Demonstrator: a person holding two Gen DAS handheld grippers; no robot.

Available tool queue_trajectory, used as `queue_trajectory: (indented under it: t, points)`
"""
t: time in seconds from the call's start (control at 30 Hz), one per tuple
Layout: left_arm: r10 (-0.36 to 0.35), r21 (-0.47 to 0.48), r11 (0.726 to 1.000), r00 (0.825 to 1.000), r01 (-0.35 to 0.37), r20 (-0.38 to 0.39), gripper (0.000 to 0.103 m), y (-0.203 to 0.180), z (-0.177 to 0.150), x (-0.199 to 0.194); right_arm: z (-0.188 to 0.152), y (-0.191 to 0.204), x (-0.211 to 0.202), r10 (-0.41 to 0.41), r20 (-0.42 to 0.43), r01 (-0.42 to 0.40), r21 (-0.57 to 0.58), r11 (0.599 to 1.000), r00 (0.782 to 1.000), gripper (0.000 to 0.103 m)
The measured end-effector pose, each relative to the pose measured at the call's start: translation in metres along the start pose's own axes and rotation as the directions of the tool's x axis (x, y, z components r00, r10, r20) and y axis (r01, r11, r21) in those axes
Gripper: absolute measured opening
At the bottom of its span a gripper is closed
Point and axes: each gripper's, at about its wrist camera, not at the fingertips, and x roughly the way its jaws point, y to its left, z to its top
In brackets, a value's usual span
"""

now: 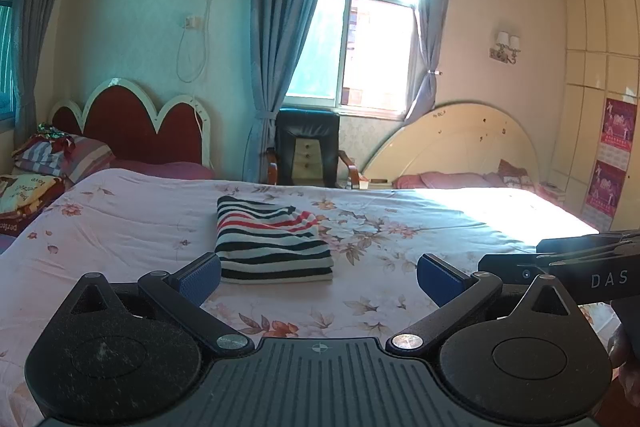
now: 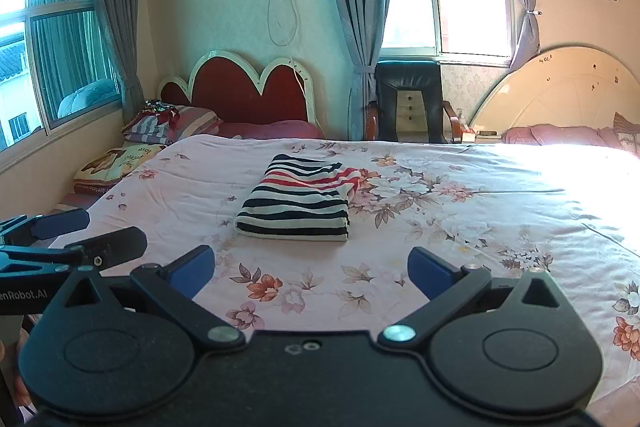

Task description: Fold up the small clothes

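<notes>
A small striped garment (image 1: pixel 269 239) in black, white and red lies folded into a neat rectangle on the pink floral bedspread (image 1: pixel 120 227). It also shows in the right wrist view (image 2: pixel 298 201). My left gripper (image 1: pixel 318 277) is open and empty, held above the bed just short of the garment's near edge. My right gripper (image 2: pixel 310 269) is open and empty, a little further back from the garment. Each gripper shows at the side of the other's view: the right one (image 1: pixel 568 263), the left one (image 2: pixel 80 239).
Folded blankets and pillows (image 2: pixel 160 131) are stacked at the far left by a red headboard (image 2: pixel 240 95). A black armchair (image 2: pixel 410 103) stands under the window. A cream headboard (image 2: pixel 560 95) and pink pillows sit at the far right. Sunlight washes out the bed's right side.
</notes>
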Motion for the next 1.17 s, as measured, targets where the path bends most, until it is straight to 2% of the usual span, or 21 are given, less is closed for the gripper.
queue_trajectory:
  t: [1.17]
  points:
    - [-0.020,0.006,1.000,1.000,0.019,0.013,0.103,0.0020,0.0022,0.0046,0.0040,-0.0067,0.0058,0.009,-0.004,-0.009,-0.022,1.000,1.000,0.102]
